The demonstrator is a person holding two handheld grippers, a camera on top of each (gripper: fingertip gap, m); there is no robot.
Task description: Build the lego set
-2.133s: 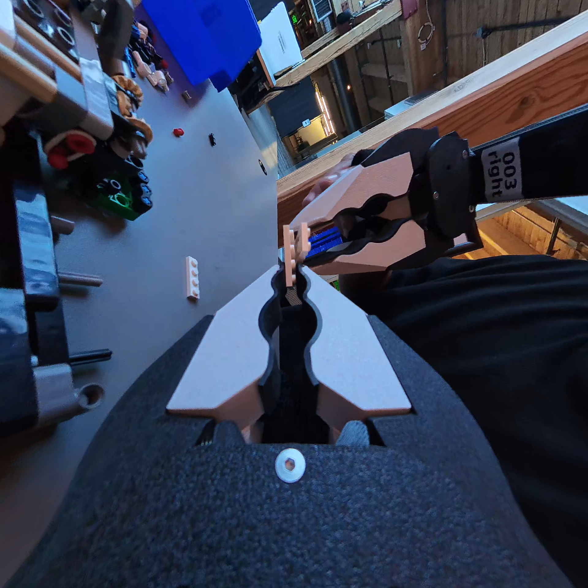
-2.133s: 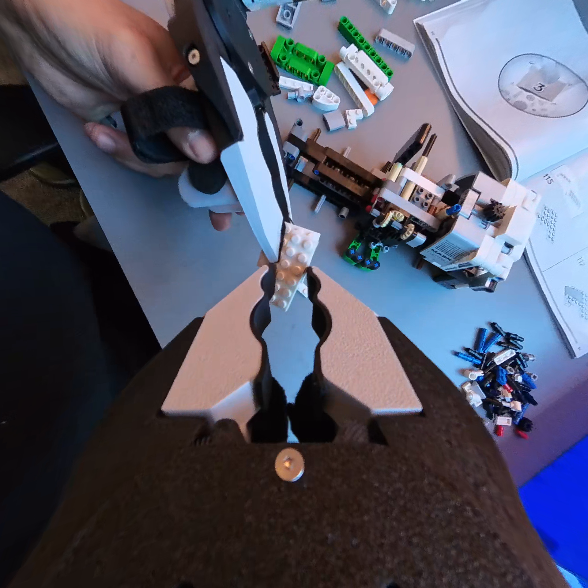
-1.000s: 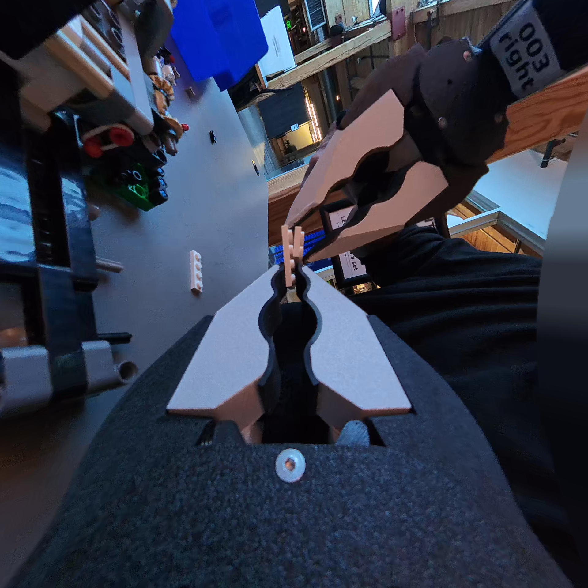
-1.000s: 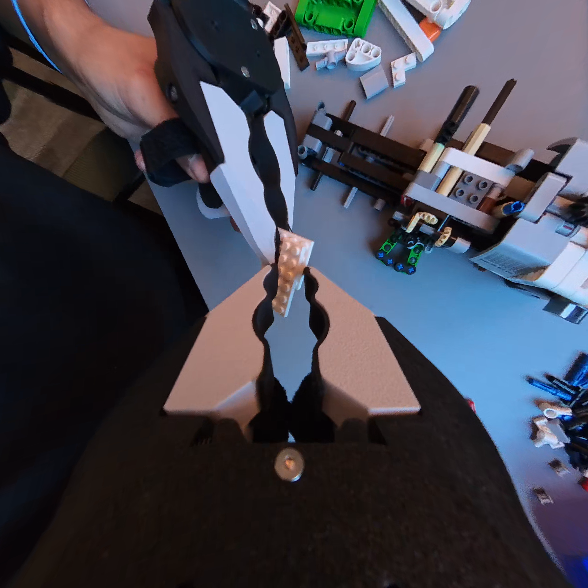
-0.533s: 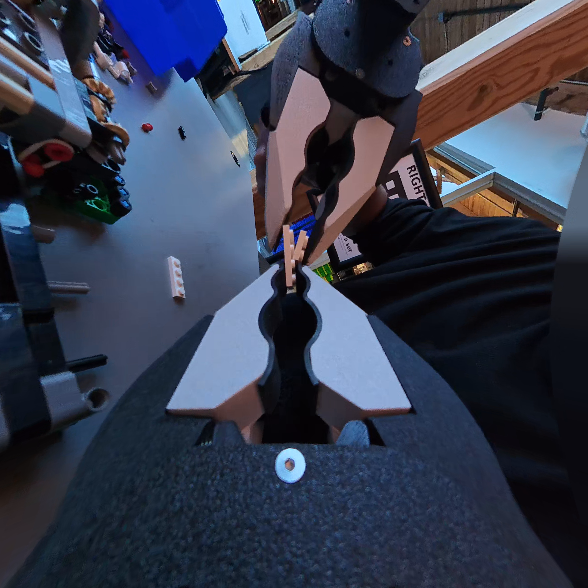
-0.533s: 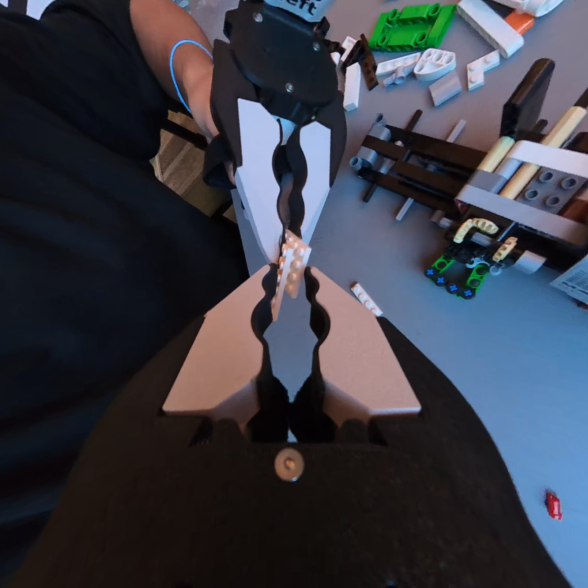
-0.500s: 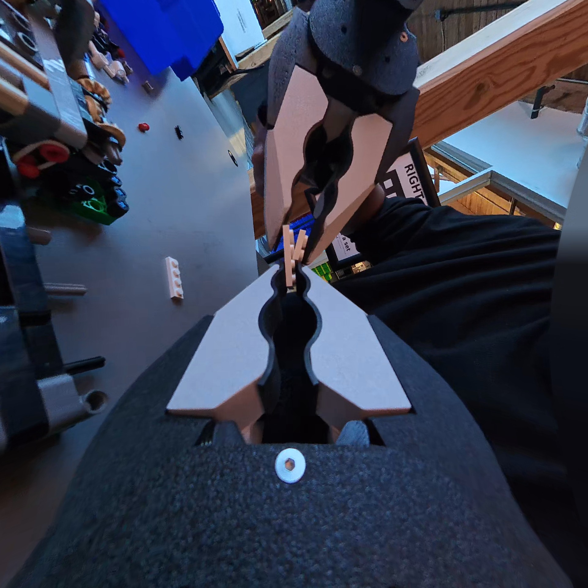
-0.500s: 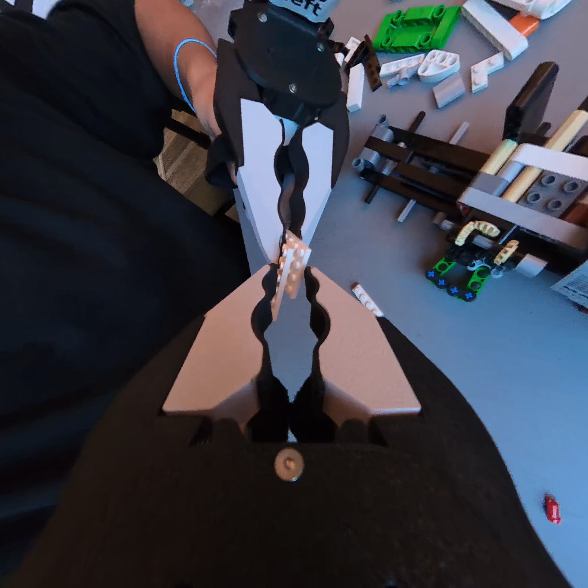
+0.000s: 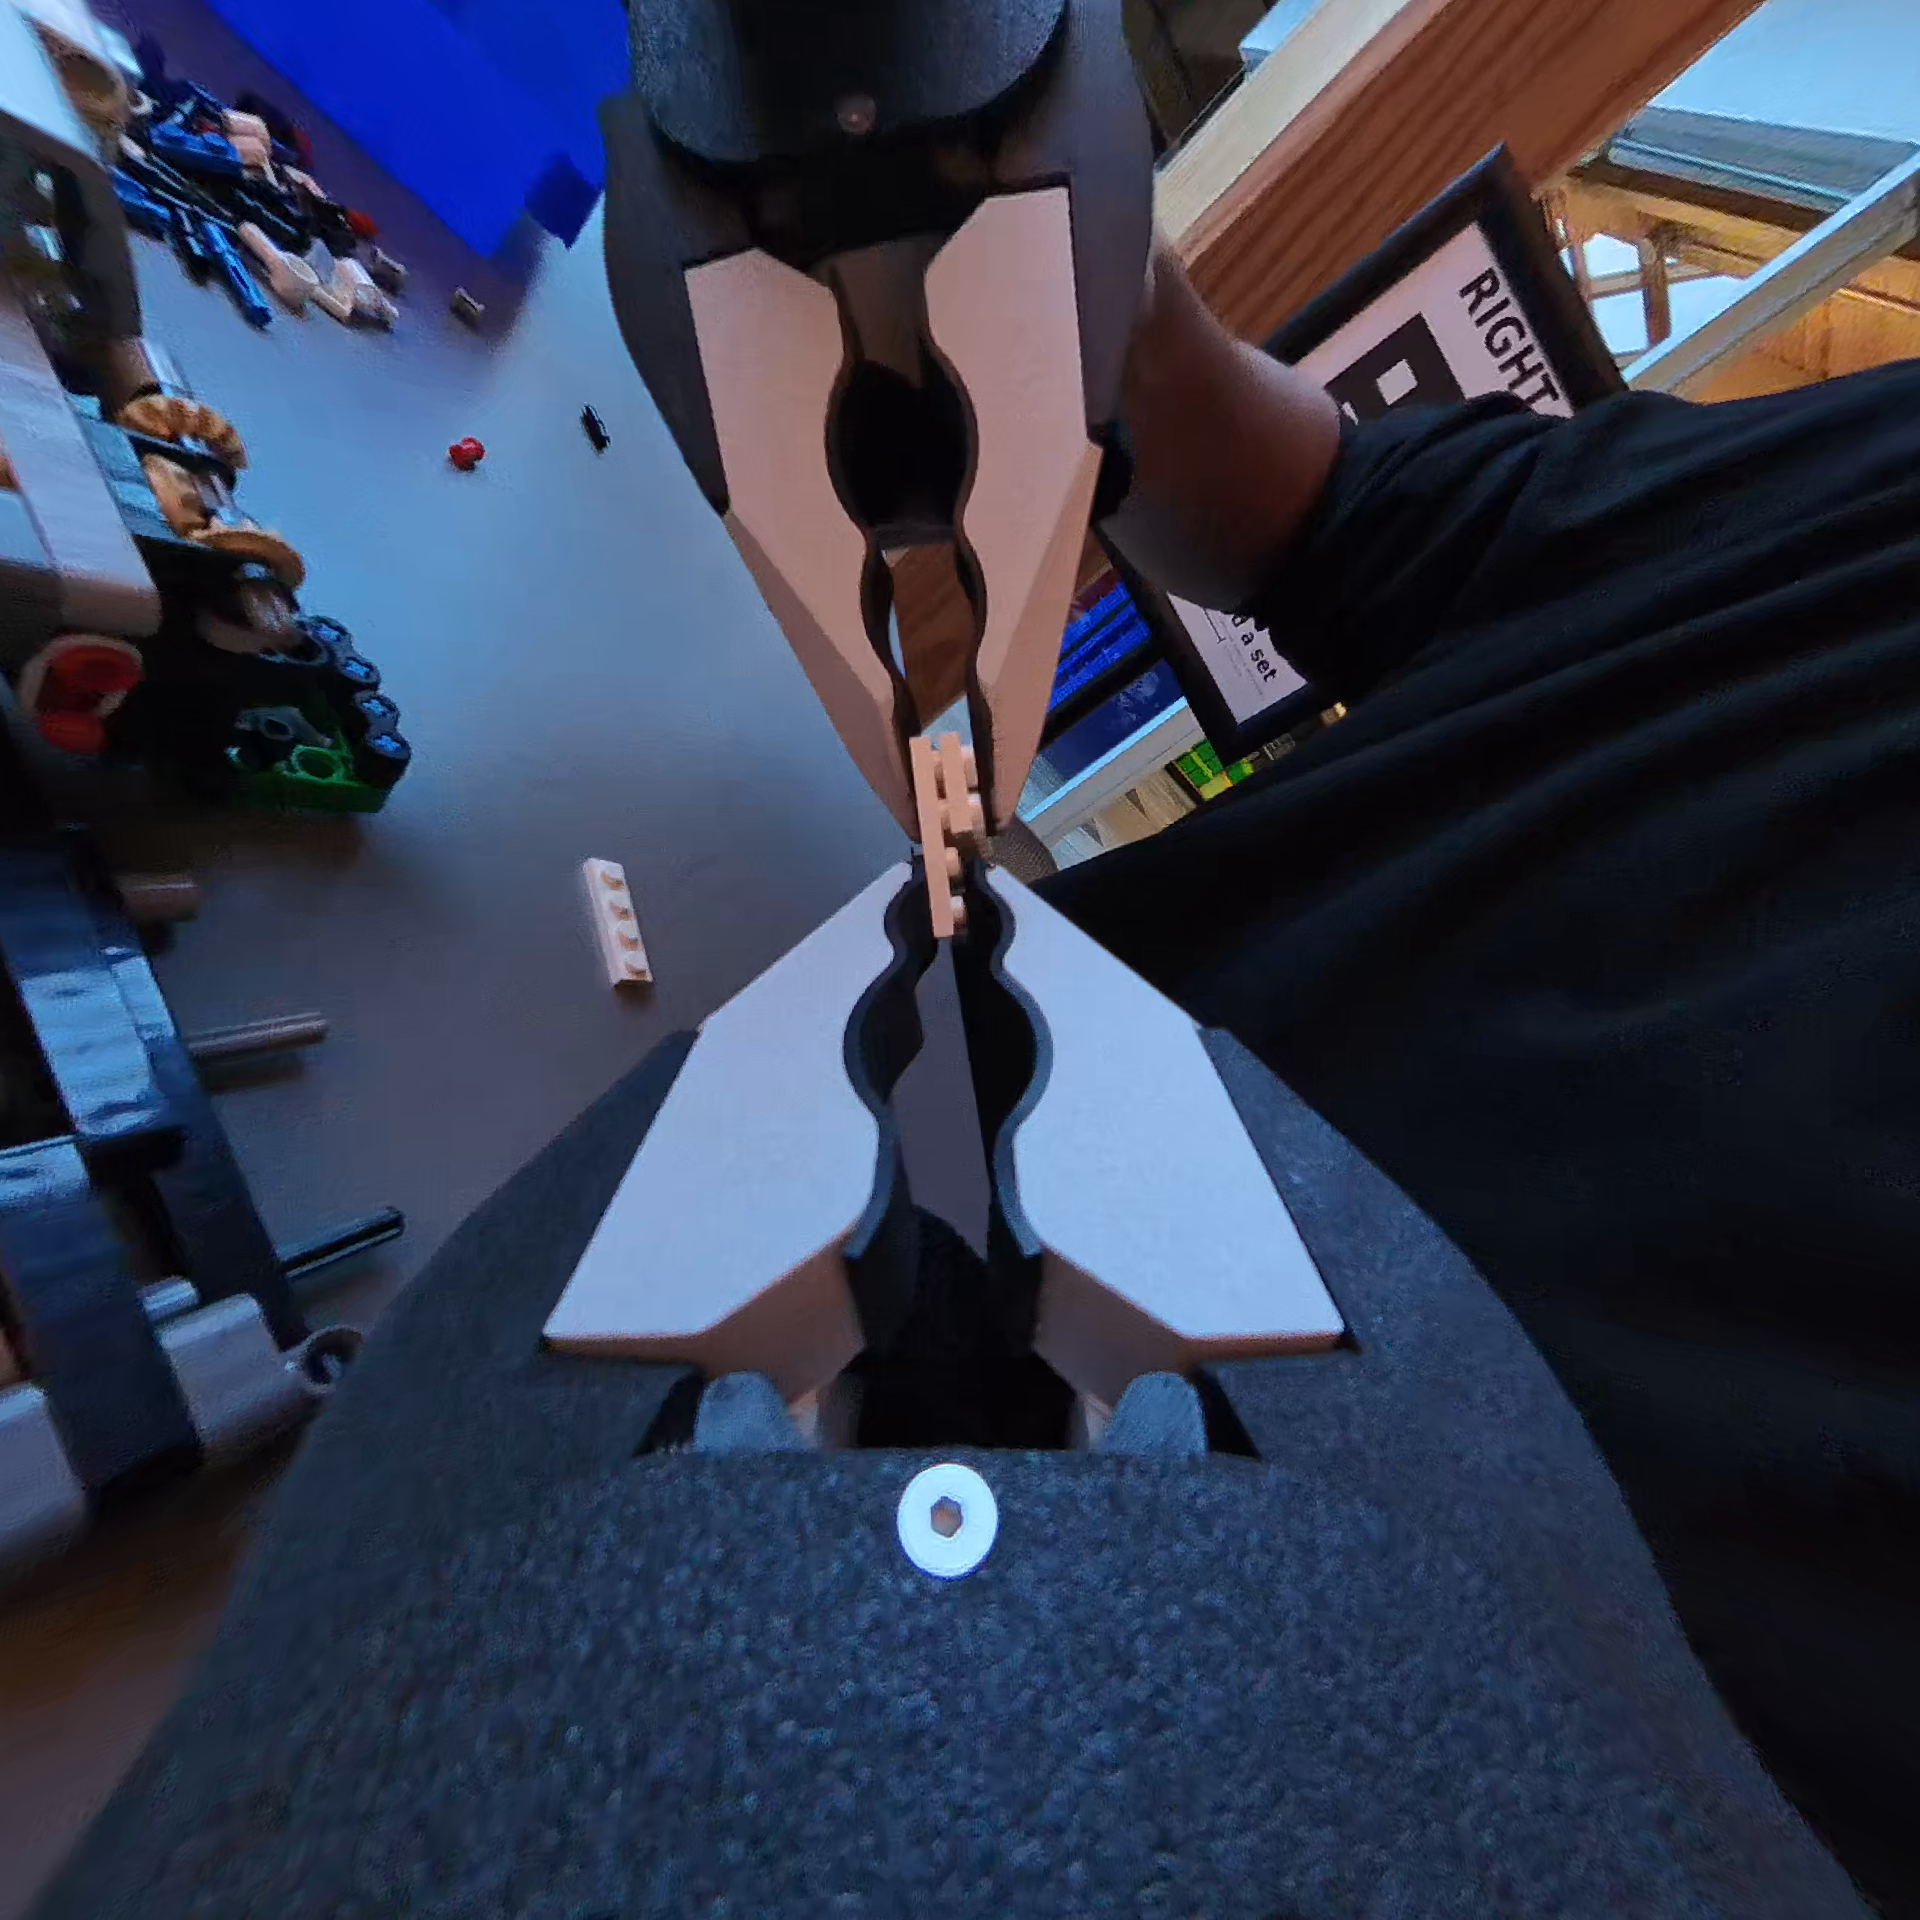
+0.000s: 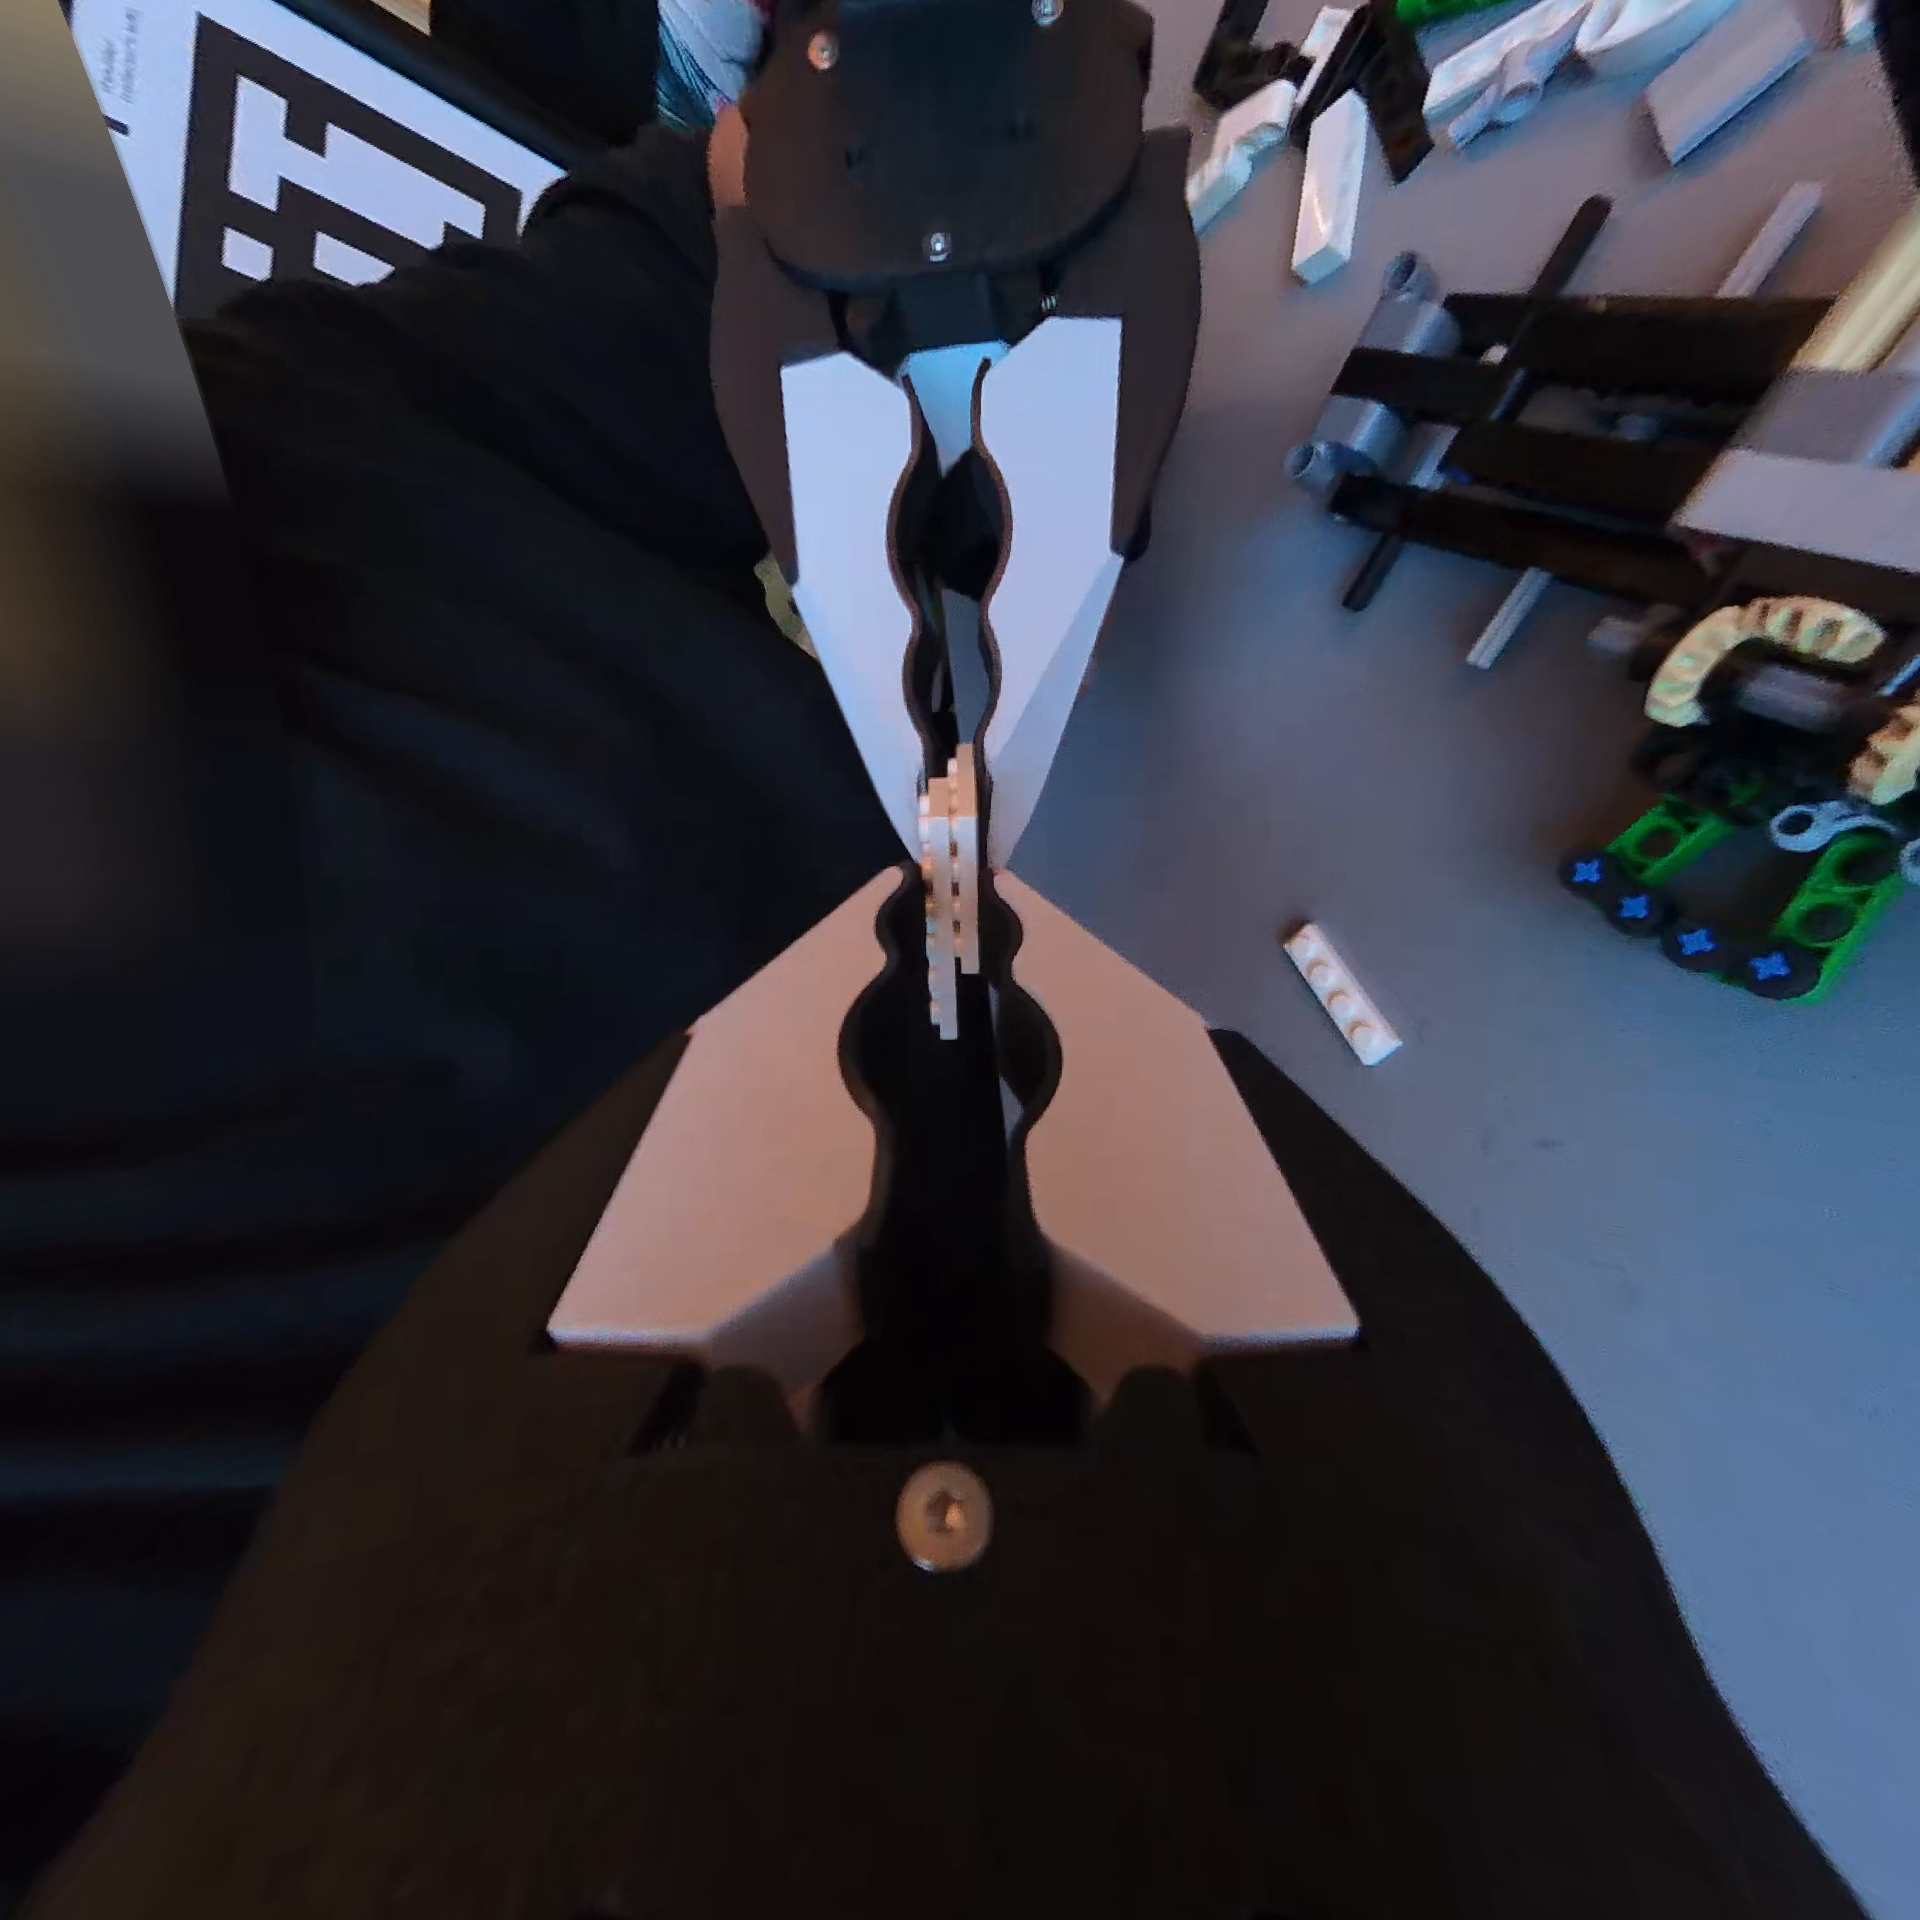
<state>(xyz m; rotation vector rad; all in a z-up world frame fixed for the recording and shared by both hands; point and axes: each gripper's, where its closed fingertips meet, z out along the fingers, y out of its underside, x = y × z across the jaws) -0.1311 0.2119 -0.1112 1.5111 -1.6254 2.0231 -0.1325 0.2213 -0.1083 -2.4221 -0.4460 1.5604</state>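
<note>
Two grippers, left gripper and right gripper, pinch white plates | spare plate lies beside

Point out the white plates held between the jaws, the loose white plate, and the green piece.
white plates (image 10: pixel 951 883): right wrist view, studded edge.
loose white plate (image 10: pixel 1340 992): right wrist view, studded top.
green piece (image 9: pixel 312 774): left wrist view, front face.

we see dim, bluish indoor light in both views, with warmer light on the wooden beam at upper right. wide-angle bending curves the edges. the right wrist view is motion-blurred, worst at the lego pieces and its smeared left side. the table lies shadowed.
</note>
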